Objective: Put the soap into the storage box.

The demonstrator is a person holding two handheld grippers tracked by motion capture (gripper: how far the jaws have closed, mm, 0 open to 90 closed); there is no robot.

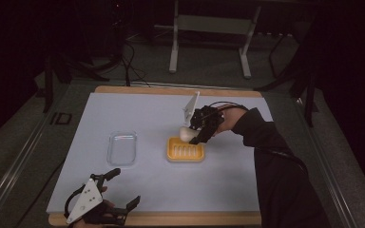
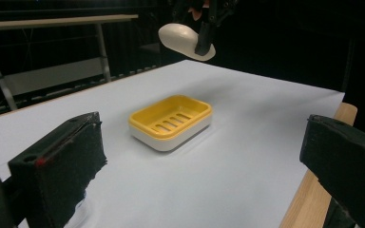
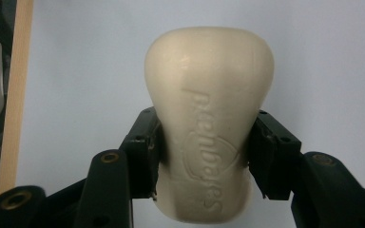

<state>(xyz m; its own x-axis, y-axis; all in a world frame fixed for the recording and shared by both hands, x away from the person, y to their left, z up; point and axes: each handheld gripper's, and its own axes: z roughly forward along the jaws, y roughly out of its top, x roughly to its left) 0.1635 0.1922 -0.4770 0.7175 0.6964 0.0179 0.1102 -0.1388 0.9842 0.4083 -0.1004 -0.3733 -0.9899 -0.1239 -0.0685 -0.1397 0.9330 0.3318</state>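
A cream bar of soap (image 3: 209,118) with embossed lettering sits clamped between the black jaws of my right gripper (image 3: 204,152). In the high view the soap (image 1: 186,133) hangs just above the far edge of a yellow soap dish (image 1: 185,149) on the white mat. From the left gripper view the soap (image 2: 185,40) floats well above the dish (image 2: 171,121). My left gripper (image 1: 123,190) rests open at the near left edge of the table, its two black pads (image 2: 62,171) wide apart with nothing between them.
A clear plastic lid or tray (image 1: 122,148) lies on the white mat (image 1: 138,114) left of the dish. The wooden table edge (image 1: 171,218) runs along the front. A metal frame (image 1: 209,28) stands on the floor beyond the table.
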